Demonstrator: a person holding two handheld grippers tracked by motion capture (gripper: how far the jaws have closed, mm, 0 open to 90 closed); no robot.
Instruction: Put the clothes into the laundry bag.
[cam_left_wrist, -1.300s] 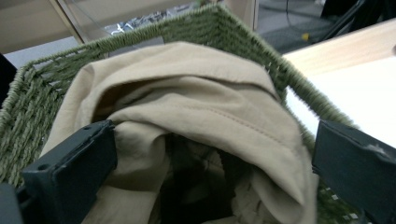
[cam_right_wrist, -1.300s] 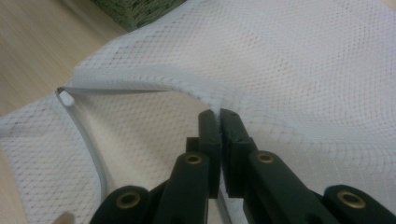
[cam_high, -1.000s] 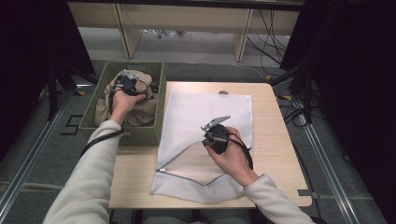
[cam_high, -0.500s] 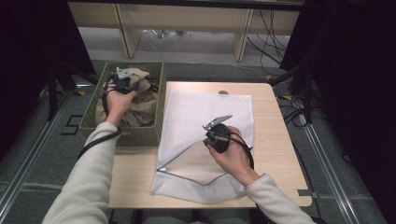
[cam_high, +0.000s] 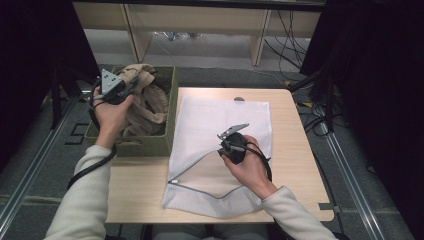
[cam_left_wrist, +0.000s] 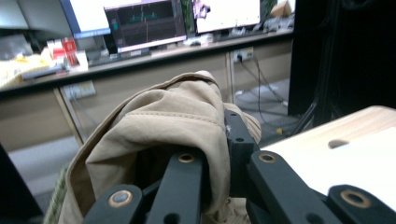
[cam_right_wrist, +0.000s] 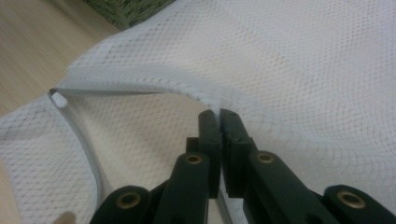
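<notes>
A beige garment (cam_high: 146, 106) lies bunched in the green fabric bin (cam_high: 171, 122) at the table's left. My left gripper (cam_high: 119, 86) is over the bin's far left corner, shut on a fold of the garment (cam_left_wrist: 177, 116), which drapes over the jaws of the left gripper (cam_left_wrist: 225, 140) and is pulled upward. A white mesh bag (cam_high: 225, 112) lies flat on the table with its zippered mouth toward the person. My right gripper (cam_high: 227, 148) is shut on the upper rim of that mouth (cam_right_wrist: 116, 86). The right gripper (cam_right_wrist: 218, 122) pinches the mesh (cam_right_wrist: 303, 70) and holds the rim lifted.
The wooden table (cam_high: 142, 187) has bare surface left of the bag and along its right edge. Shelf legs (cam_high: 132, 30) and cables (cam_high: 295, 40) lie on the floor beyond the table. Black curtains flank both sides. A bench with monitors (cam_left_wrist: 140, 23) stands farther off.
My left gripper dipped into the bin, closed on the beige garment and rose toward the bin's far left, pulling cloth up. The right gripper kept still on the bag's rim.
</notes>
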